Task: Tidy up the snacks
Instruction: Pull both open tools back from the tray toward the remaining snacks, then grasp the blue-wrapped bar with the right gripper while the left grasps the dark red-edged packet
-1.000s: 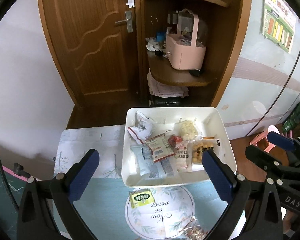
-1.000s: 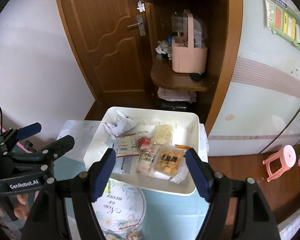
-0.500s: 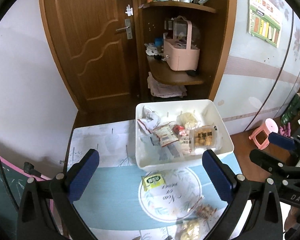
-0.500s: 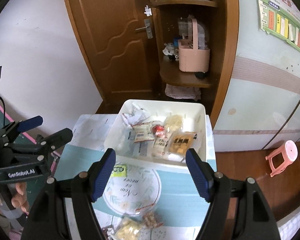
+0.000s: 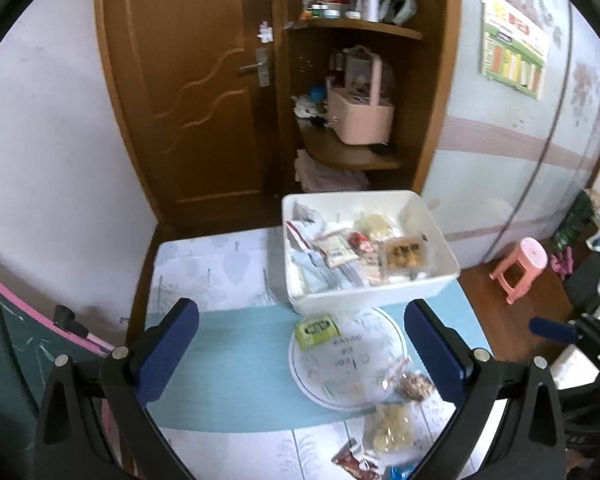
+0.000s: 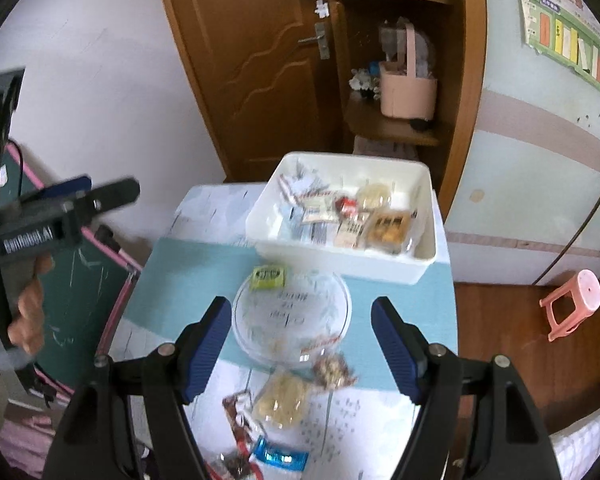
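A white bin (image 5: pixel 380 292) (image 6: pixel 332 258) holding several snack packets stands at the far side of the table. A green packet (image 5: pixel 315 329) (image 6: pixel 268 276) lies just in front of it. Closer lie a clear bag of brown snacks (image 5: pixel 414 386) (image 6: pixel 332 368), a yellow pastry bag (image 5: pixel 388 428) (image 6: pixel 282 400), a red packet (image 5: pixel 354 462) (image 6: pixel 238 410) and a blue packet (image 6: pixel 280 456). My left gripper (image 5: pixel 302 354) is open and empty above the table. My right gripper (image 6: pixel 302 350) is open and empty above the loose snacks.
A teal mat with a round white print (image 5: pixel 348 360) covers the table. A wooden door (image 5: pixel 204 92) and corner shelves with a pink basket (image 5: pixel 360 120) stand behind. A pink stool (image 5: pixel 520 268) is on the floor at right. A green board (image 6: pixel 76 292) leans at left.
Both grippers have pulled back and up from the bin. The bin looks smaller and the loose snacks near the table's front have come into view.
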The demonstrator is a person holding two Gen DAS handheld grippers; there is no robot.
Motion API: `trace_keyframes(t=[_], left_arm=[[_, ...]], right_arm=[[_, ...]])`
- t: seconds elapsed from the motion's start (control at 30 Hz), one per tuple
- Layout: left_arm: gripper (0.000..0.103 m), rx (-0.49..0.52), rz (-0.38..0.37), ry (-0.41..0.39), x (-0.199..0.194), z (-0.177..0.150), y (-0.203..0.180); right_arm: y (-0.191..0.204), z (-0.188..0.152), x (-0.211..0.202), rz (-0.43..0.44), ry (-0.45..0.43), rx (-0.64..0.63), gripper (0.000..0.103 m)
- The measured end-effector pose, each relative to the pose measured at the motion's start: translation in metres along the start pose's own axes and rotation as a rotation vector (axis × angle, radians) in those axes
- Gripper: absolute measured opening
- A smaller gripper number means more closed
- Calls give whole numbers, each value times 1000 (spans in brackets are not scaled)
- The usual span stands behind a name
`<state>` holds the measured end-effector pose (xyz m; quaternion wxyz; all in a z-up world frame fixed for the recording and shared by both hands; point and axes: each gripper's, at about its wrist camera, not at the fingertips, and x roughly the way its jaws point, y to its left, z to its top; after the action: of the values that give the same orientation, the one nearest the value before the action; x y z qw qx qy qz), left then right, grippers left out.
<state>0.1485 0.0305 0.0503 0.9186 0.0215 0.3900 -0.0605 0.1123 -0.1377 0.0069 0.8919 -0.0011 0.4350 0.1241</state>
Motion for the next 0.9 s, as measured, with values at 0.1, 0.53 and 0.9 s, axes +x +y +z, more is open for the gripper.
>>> trace_keyframes(t=[0.1,0.53,0.9], left_arm=[[102,37,-42,25,-3,-19,-5],[102,138,-181,297,42,-171,-42],[91,219,-263,540,88,-283,-70]], right_arm=[[5,-24,4,1,35,-10,73],[6,-137,42,-9,186,-82,73],[32,-201,82,49,257,-377,60]])
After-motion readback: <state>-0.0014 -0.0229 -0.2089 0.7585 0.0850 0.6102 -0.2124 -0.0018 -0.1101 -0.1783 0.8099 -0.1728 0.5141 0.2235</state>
